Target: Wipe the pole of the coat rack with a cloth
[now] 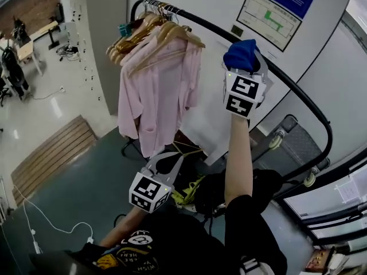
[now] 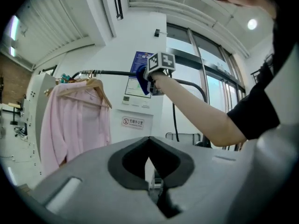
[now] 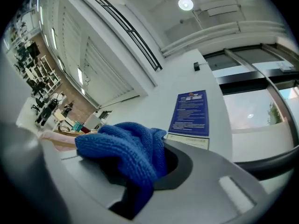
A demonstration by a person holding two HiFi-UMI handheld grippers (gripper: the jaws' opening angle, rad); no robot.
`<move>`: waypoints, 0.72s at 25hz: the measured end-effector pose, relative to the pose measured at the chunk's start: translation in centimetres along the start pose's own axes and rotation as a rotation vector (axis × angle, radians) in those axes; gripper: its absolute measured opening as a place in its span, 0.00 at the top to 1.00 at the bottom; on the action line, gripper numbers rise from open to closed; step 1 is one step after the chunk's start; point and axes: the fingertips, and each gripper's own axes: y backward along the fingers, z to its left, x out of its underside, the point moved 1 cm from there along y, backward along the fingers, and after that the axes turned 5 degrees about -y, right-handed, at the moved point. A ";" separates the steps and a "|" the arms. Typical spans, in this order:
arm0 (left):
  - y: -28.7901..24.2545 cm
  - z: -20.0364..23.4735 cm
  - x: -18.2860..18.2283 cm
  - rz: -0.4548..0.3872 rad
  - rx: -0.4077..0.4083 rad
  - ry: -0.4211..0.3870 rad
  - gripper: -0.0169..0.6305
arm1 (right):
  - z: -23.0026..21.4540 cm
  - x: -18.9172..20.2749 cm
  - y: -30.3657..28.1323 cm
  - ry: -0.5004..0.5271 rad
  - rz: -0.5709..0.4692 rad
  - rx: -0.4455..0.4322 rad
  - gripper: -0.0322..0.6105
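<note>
Coat rack pole [image 2: 117, 72]: a black bar that bends down at one end. A pink garment [image 1: 155, 90] on wooden hangers [image 1: 143, 36] is bunched at the far end, which probably serves to leave the nearer stretch bare for wiping. Right gripper [image 1: 246, 67]: raised at arm's length to the pole, jaws clamped on a bunched blue cloth [image 1: 241, 53] that appears pressed against the bar. Left gripper [image 2: 149, 146]: held low and well apart, jaws together with nothing between them, evidently idle.
</note>
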 end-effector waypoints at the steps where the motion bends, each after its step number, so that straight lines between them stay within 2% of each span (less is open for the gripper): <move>1: 0.3 0.8 -0.2 -0.006 -0.030 -0.001 0.98 | 1.8 0.0 -1.7 0.001 0.000 -0.027 0.86; 6: 1.3 3.4 -0.8 -0.027 -0.135 0.027 0.98 | 9.4 -0.3 -8.5 0.111 -0.007 -0.091 0.86; 10: 1.0 3.4 -1.4 -0.032 -0.162 0.027 0.98 | 12.7 -0.1 -10.9 0.108 -0.004 -0.151 0.86; 14: -0.5 2.8 -1.5 -0.032 -0.143 0.026 0.98 | 10.8 -0.7 -8.6 0.040 -0.038 -0.185 0.87; 18: -3.2 0.0 -2.0 -0.023 -0.032 0.014 0.98 | 3.6 -0.4 -1.9 -0.002 -0.100 -0.128 0.87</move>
